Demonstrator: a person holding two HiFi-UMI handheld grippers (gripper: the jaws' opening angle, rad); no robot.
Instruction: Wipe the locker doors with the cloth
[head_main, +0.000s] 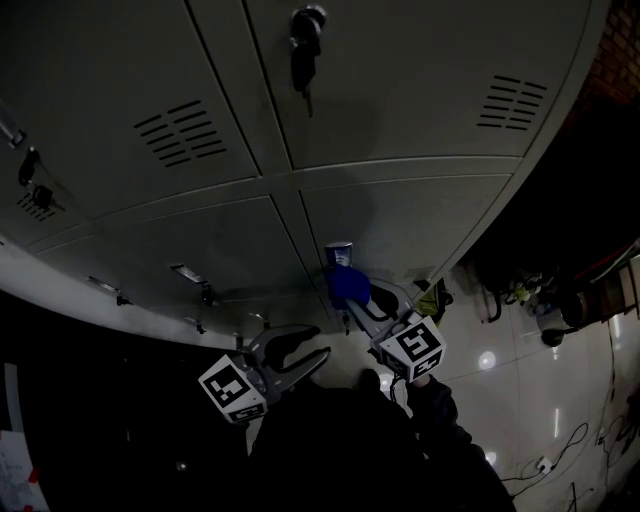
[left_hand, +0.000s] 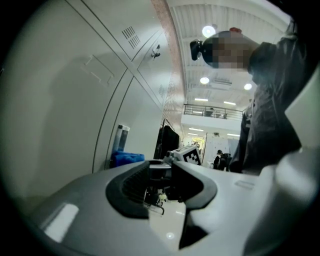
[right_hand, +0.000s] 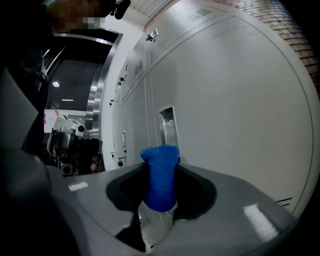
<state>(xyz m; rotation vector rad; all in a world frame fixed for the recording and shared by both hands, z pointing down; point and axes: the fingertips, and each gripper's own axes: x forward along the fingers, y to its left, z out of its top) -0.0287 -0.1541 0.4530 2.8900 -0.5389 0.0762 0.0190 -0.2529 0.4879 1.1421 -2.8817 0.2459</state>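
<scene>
Your cloth (right_hand: 159, 175) is bright blue, the locker doors (right_hand: 225, 100) pale grey — your left gripper (head_main: 320, 342) and right gripper (head_main: 352, 300) are grey too, with black-and-white square markers.

grey hand-held two-jaw grippers: two, the left gripper (head_main: 320, 341) and the right gripper (head_main: 350, 296)
blue fuzzy cloth (right_hand: 160, 175): one
grey metal locker doors (head_main: 420, 80): four plainly seen from the head view, others cut off at left
slotted vent panels (head_main: 180, 135): two clear
black-and-white marker cubes (head_main: 232, 388): two
round ceiling lights (left_hand: 209, 31): three

Head view dim and underexposed; gripper views brighter, fisheye-warped, ceiling lights (left_hand: 209, 31) glaring.
</scene>
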